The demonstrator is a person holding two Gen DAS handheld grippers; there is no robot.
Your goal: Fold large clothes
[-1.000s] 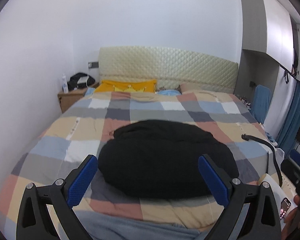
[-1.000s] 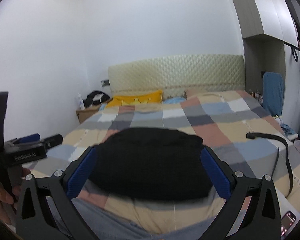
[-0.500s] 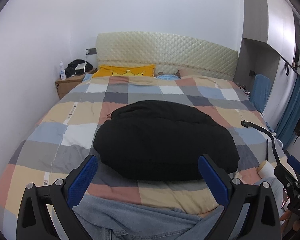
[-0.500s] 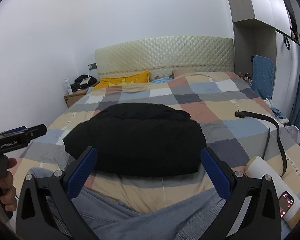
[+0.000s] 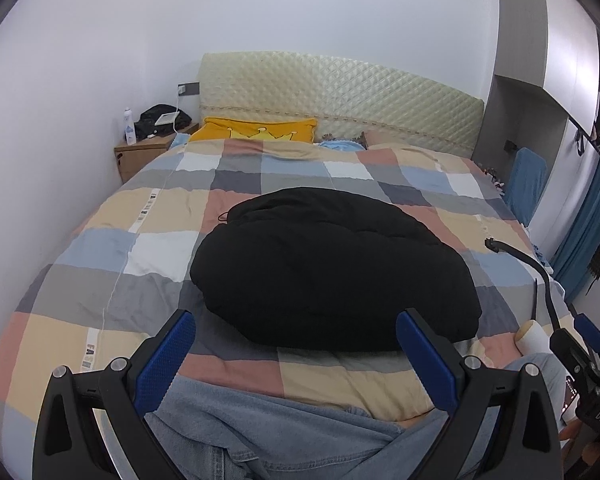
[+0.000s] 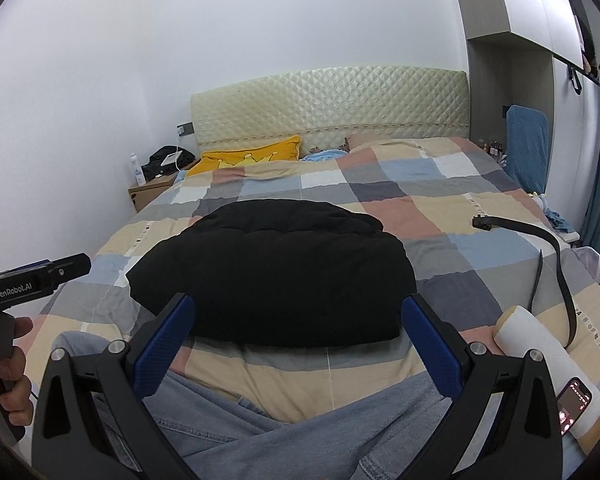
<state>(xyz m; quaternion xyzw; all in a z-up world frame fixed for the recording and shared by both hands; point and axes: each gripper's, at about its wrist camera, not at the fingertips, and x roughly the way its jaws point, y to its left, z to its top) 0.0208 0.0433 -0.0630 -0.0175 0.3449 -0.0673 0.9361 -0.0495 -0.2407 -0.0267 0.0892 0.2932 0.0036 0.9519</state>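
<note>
- The left gripper [image 5: 296, 344] has its blue fingers [image 5: 165, 360] spread wide apart. It holds nothing.
- The right gripper [image 6: 298, 328] is spread wide too, and its blue fingers [image 6: 429, 350] hold nothing.
- A puffy black jacket [image 5: 332, 268] lies folded in a round heap in the middle of the bed. It sits at 12 o'clock from both grippers, and neither one touches it.
- Light blue jeans [image 6: 300, 436] lie at the near edge of the bed, at 6 o'clock from the jacket, right under both grippers.
- A checked quilt [image 5: 112, 280] covers the bed, and all the clothes rest on it.
- A black belt [image 6: 556, 248] curls on the quilt at 3 o'clock from the jacket, well apart from it.
- A white roll [image 6: 540, 344] lies at 4 o'clock, with a phone [image 6: 574, 404] resting on it, screen lit.
- A yellow pillow [image 5: 260, 130] sits by the headboard [image 5: 340, 96] at 11 o'clock.
- A wooden nightstand [image 5: 140, 152] at 10 o'clock holds a white bottle [image 5: 129, 126] and a black bag [image 5: 160, 120]. I cannot tell what is in the bag.
</note>
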